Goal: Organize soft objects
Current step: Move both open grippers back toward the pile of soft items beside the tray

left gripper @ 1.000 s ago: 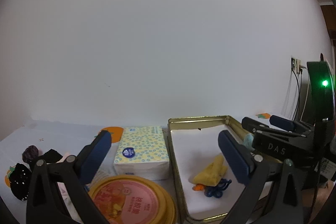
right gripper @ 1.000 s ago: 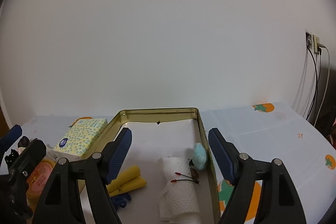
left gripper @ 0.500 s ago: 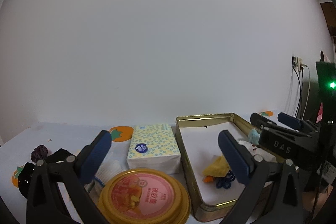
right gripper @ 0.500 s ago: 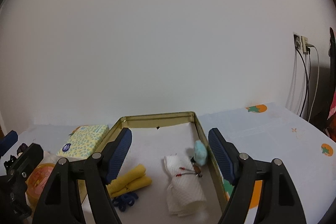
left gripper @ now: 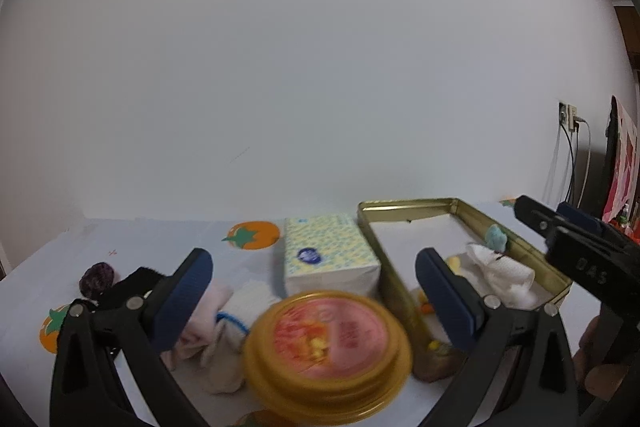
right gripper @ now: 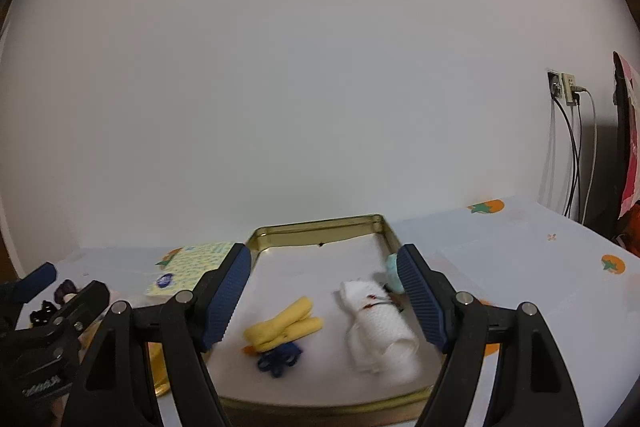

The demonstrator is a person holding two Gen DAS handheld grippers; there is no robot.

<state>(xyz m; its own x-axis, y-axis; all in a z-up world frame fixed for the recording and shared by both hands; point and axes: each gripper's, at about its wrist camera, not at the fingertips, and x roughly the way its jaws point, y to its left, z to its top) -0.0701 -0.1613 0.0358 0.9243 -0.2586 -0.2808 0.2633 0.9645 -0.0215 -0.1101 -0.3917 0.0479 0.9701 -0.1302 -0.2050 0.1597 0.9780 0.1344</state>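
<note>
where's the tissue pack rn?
The tissue pack sits on the table in the left wrist view, centre frame, just left of the gold tin and behind the round orange lid. The right wrist view shows it far left.

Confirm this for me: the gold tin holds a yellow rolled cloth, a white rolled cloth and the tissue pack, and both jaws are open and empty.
One thing is wrong: the tissue pack sits outside the gold tin, beside its wall, as the left wrist view shows. The yellow rolled cloth and white rolled cloth are inside. The left gripper and right gripper are open and empty.
</note>
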